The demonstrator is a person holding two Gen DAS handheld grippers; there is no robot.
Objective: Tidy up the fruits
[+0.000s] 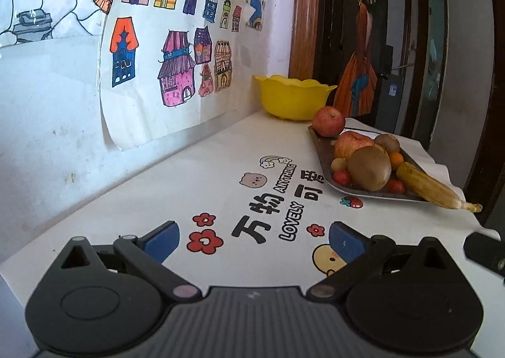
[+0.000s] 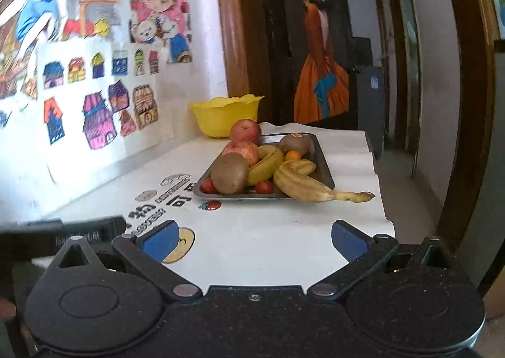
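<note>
Left gripper, right gripper: jaws wide, empty; metal tray: mixed fruit; advice: grip banana mid-body, gently; yellow bowl likely destination.

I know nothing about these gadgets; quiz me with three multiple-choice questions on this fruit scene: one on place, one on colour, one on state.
1. Where does the bowl stand?
A. behind the tray, by the wall
B. on the tray
C. on the floor

2. What colour is the bowl?
A. blue
B. yellow
C. white

3. How is the right gripper?
A. shut on a banana
B. shut on nothing
C. open, empty

Key: 1 A, it sits beyond the tray at the table's far end; 2 B, plainly yellow; 3 C, its blue pads stand wide apart over bare tablecloth.
</note>
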